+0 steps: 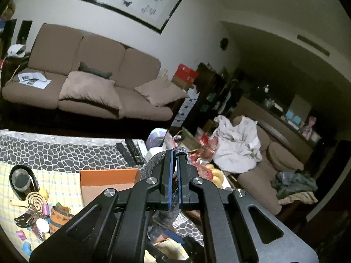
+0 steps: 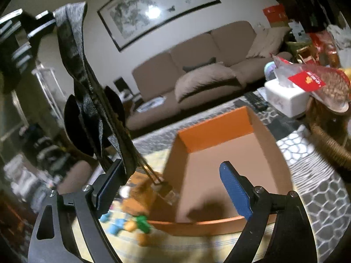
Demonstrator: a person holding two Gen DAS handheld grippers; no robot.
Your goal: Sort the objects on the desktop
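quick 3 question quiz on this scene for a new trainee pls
1. True or false: the left tool is shut on the grey fabric strap.
2. Is the right tool open or shut?
3. What lies inside the orange box? A) scissors B) nothing that shows C) a remote

Key: 1 true. 2 open, nothing gripped; the strap only hangs against its left finger. 3 B.
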